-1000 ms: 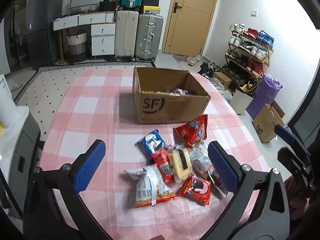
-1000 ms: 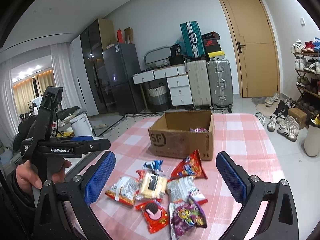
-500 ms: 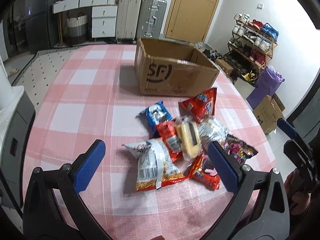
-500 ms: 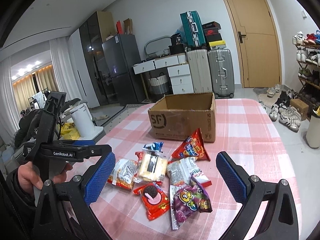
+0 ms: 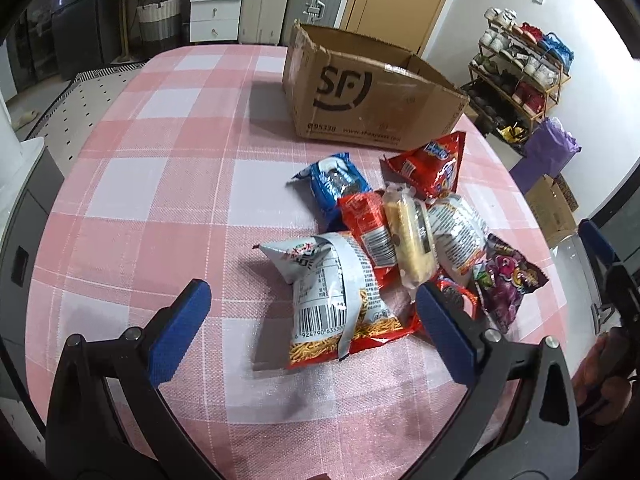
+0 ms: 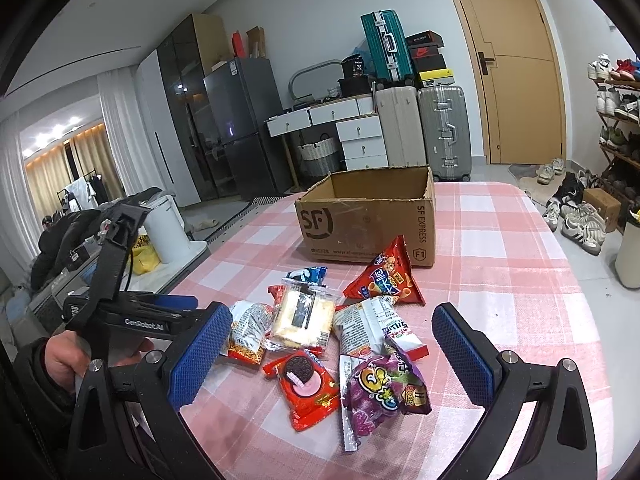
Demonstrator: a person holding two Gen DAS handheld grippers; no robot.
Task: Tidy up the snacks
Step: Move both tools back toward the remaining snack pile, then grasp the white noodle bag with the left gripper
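- The left gripper [image 5: 308, 320] hung wide and empty over the noodle packet [image 5: 334, 304], likely its first pick.
- The snack pile [image 6: 340, 336] lay before the cardboard box [image 6: 368, 220] (presumably their destination).
- The right gripper [image 6: 332, 352] gaped empty too.

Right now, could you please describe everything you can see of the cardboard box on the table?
The cardboard box is brown corrugated card, open-topped, its rim creased and worn. A black SF logo marks its front and SF EXPRESS runs down a side wall. It stands upright on the pink checked tablecloth, beyond the snack pile. The red triangular snack bag lies just before it; whether they touch is unclear. Its contents are hidden from both views.
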